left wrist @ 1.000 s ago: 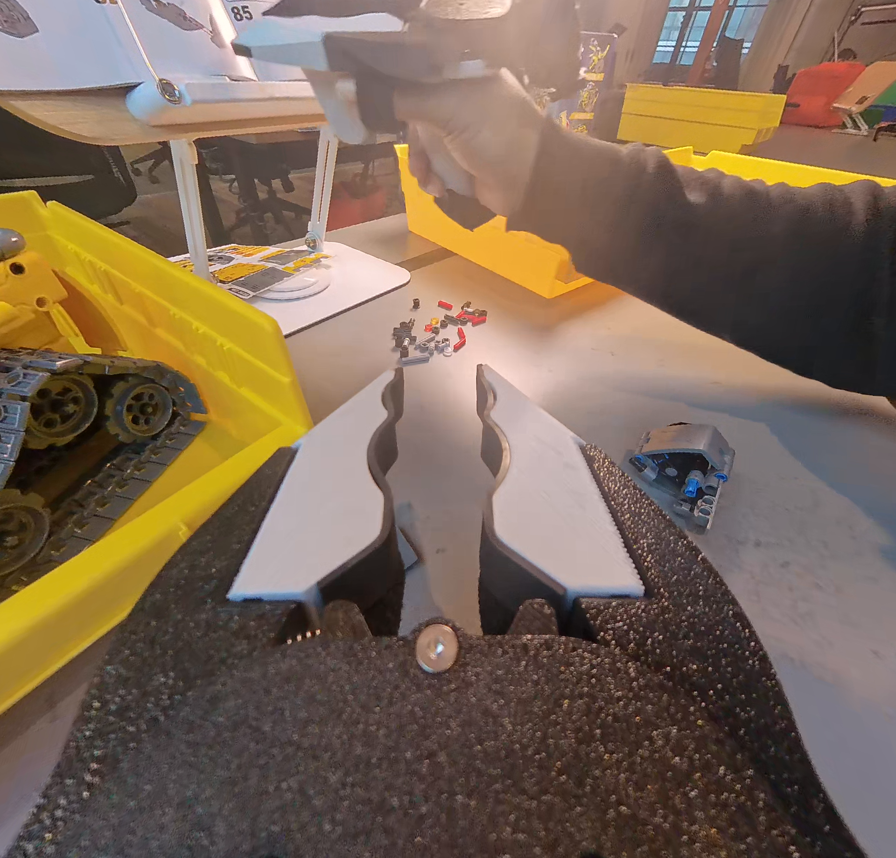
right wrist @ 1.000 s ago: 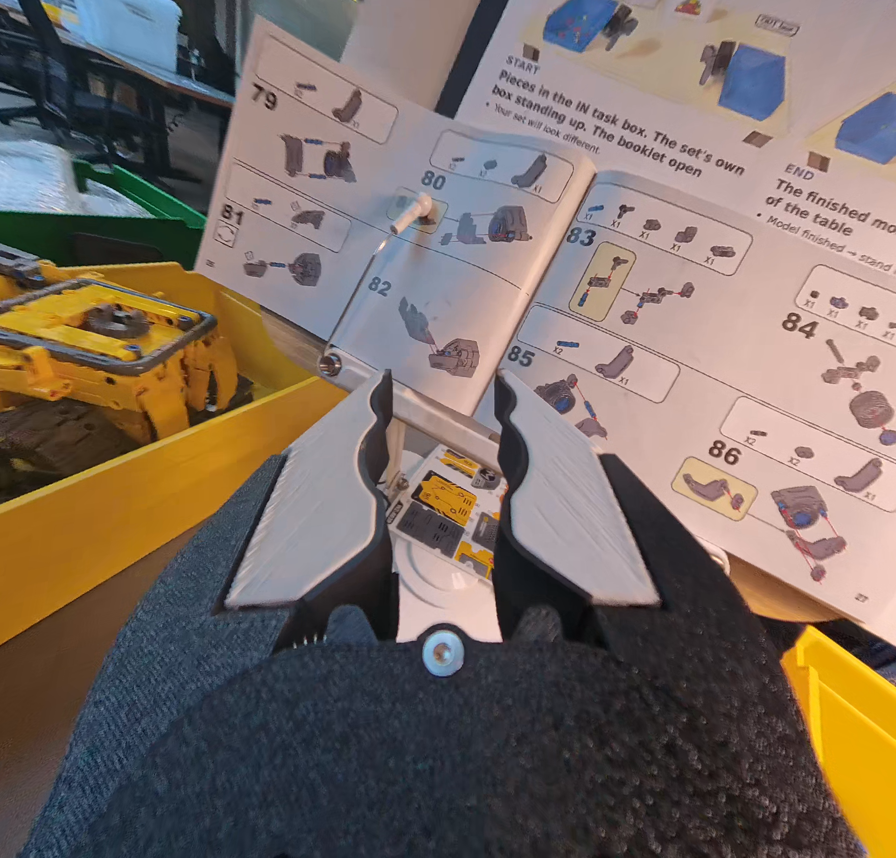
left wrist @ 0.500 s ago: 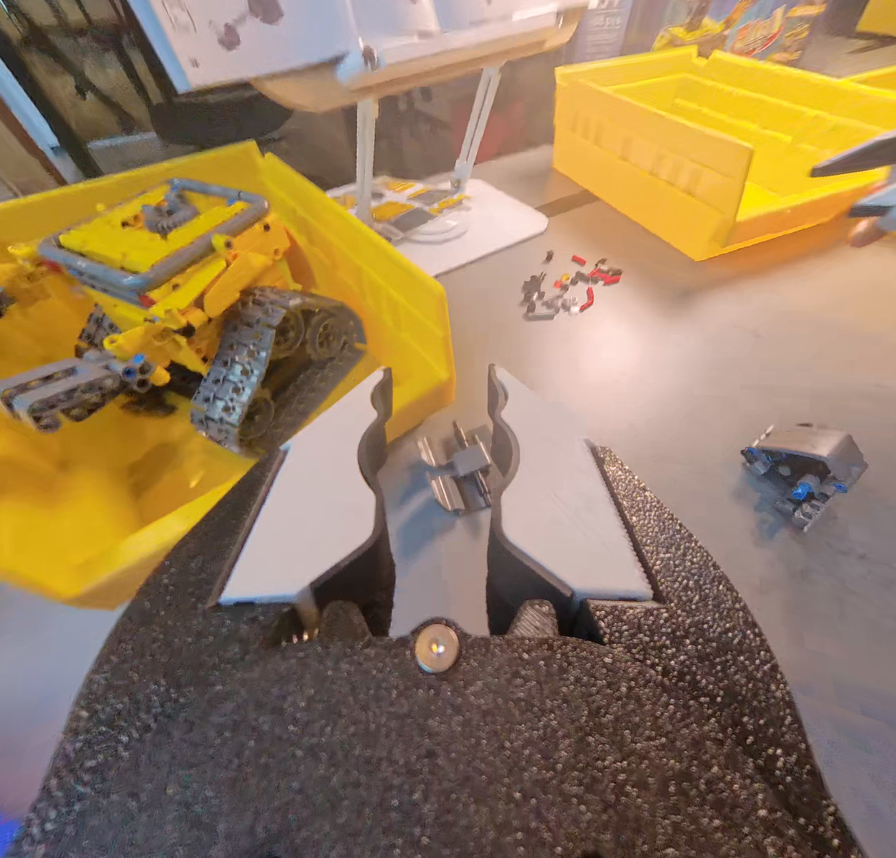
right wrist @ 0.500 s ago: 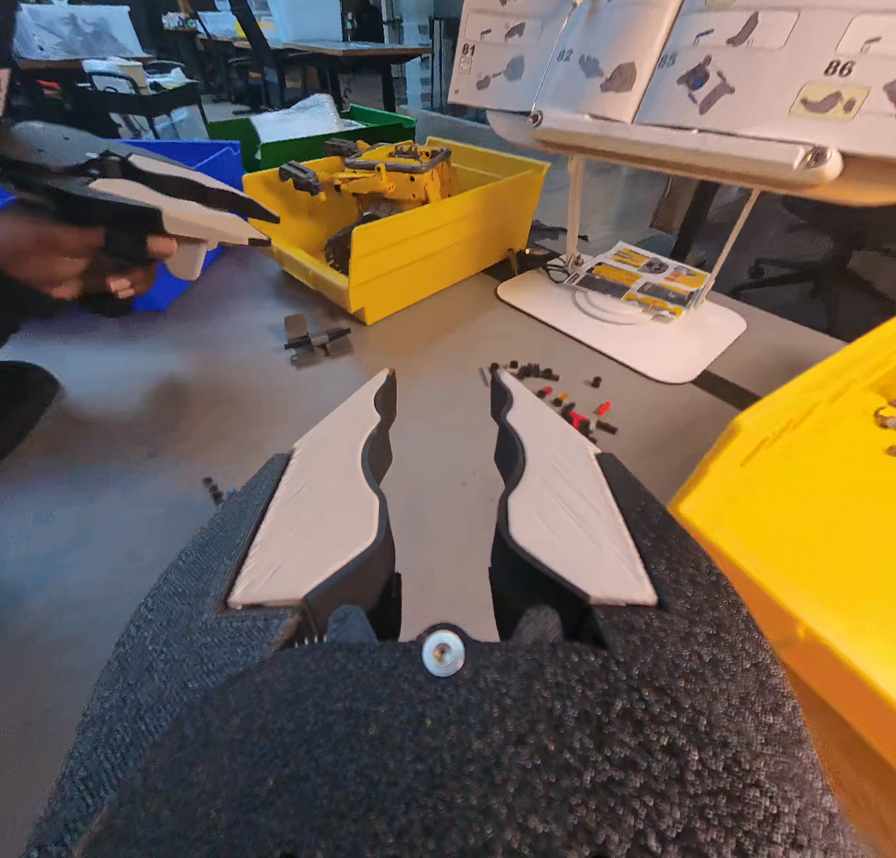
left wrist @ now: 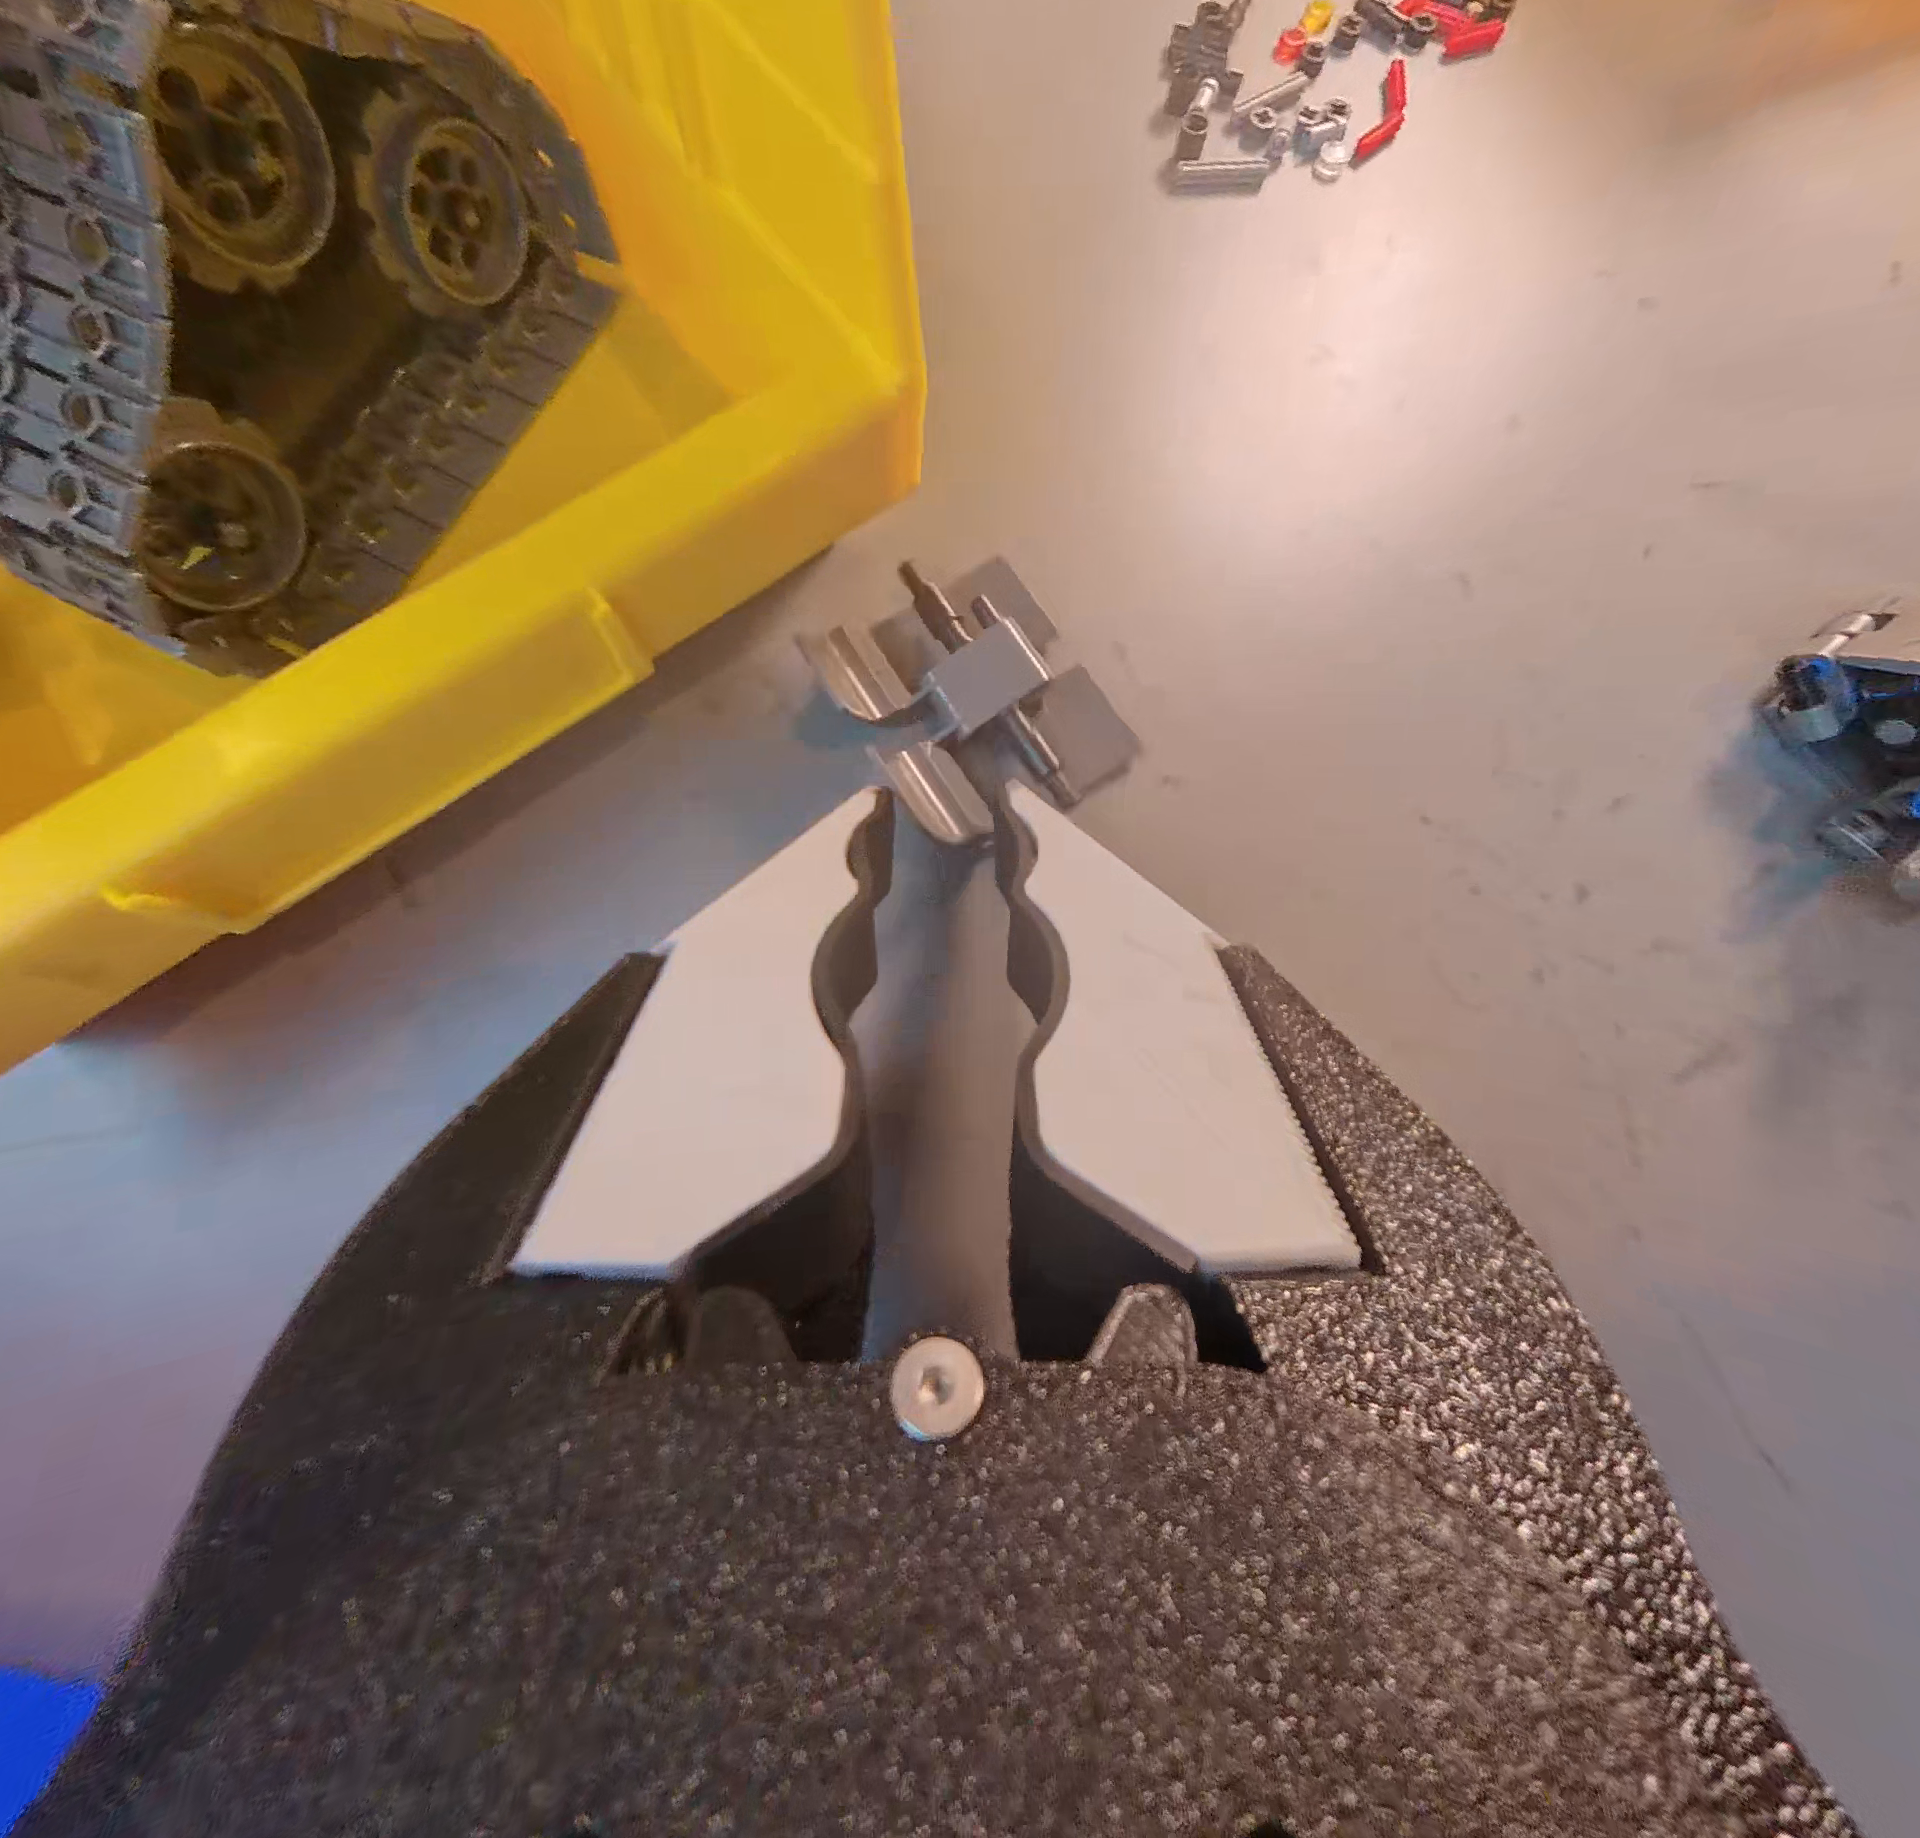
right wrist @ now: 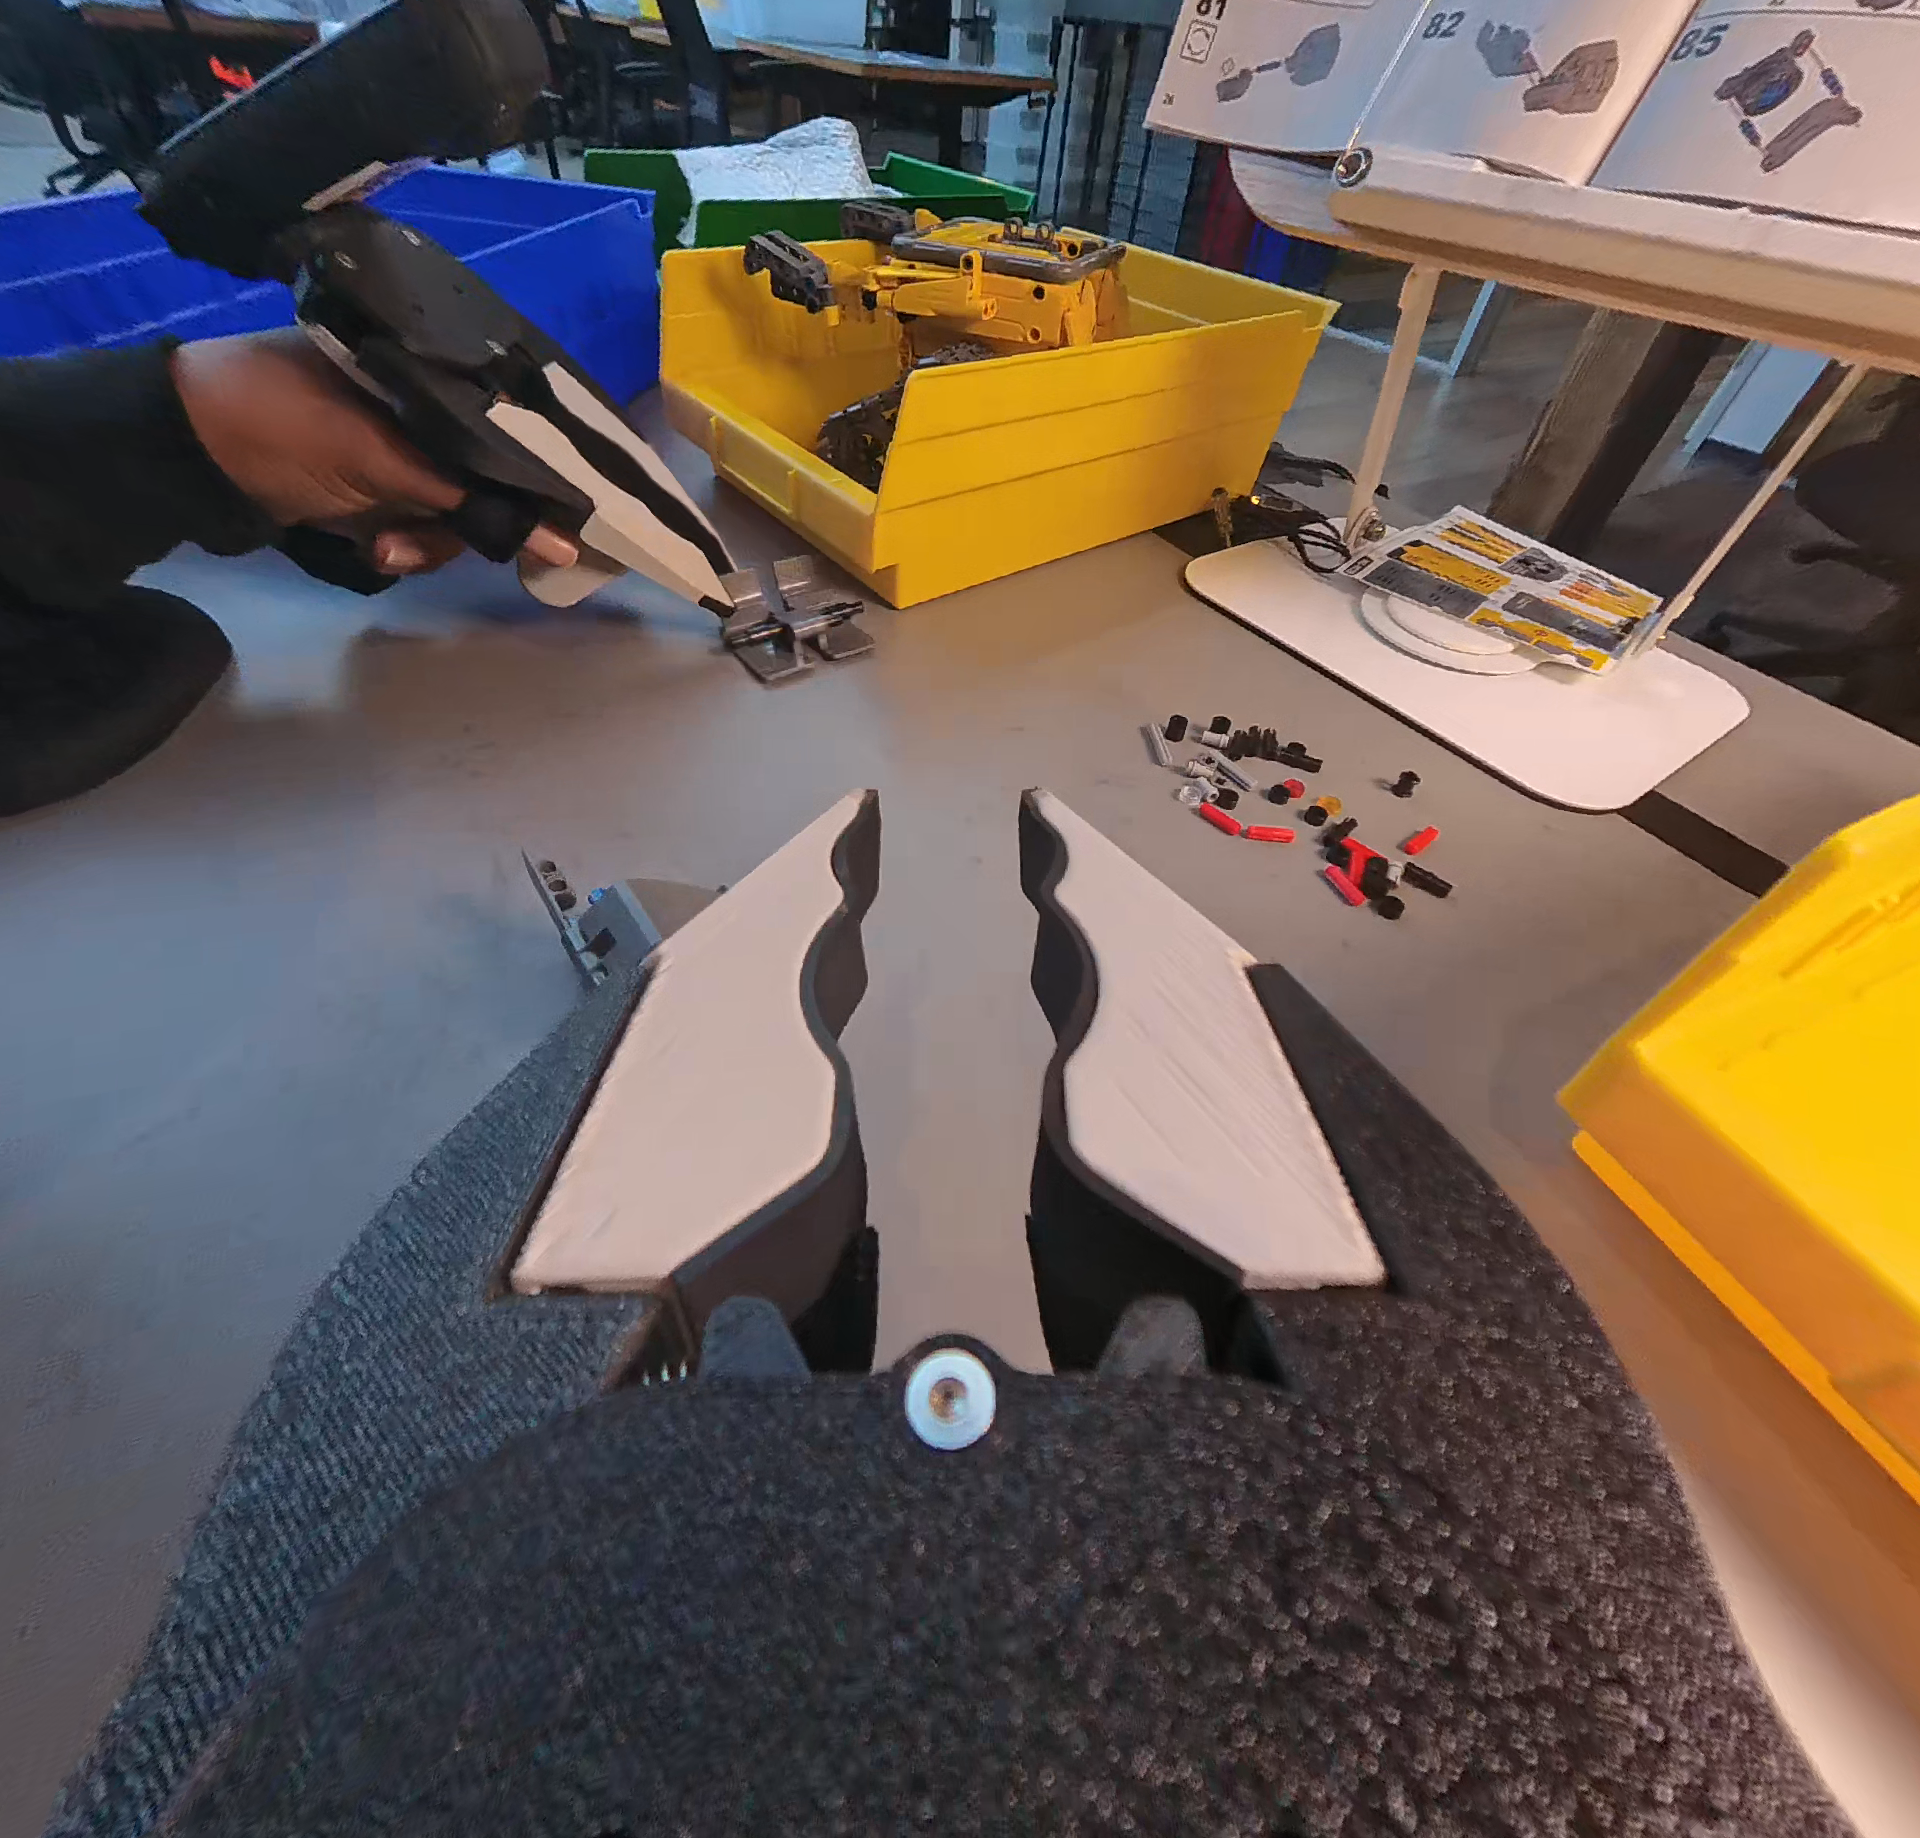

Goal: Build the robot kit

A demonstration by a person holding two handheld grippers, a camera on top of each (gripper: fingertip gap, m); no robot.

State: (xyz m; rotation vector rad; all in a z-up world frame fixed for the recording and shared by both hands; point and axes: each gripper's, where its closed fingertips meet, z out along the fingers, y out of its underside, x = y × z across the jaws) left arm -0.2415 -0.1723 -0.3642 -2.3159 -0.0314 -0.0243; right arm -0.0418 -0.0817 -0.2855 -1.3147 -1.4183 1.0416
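Observation:
A grey brick assembly (left wrist: 977,692) with black pins lies on the grey table beside the yellow bin (left wrist: 540,593). My left gripper (left wrist: 943,801) has its jaws drawn close on the near end of the assembly, which still rests on the table. The right wrist view shows the same: the left gripper (right wrist: 717,599) tips on the assembly (right wrist: 800,625). My right gripper (right wrist: 948,801) is open and empty, low over the table. A small grey and blue assembly (right wrist: 597,921) lies just left of its left finger.
The yellow bin (right wrist: 1039,510) holds a yellow tracked model (right wrist: 966,292). Loose small red, black and grey pieces (right wrist: 1299,822) lie mid-table. An instruction booklet (right wrist: 1558,43) sits on a white stand (right wrist: 1507,718). Another yellow bin (right wrist: 1766,1113) is at the right, blue (right wrist: 520,230) and green bins behind. Some 25 cm of space lies between my two pairs of fingers.
My left gripper moved down and forward to the grey assembly and its jaws narrowed onto its end. My right gripper sank lower over the table, still open.

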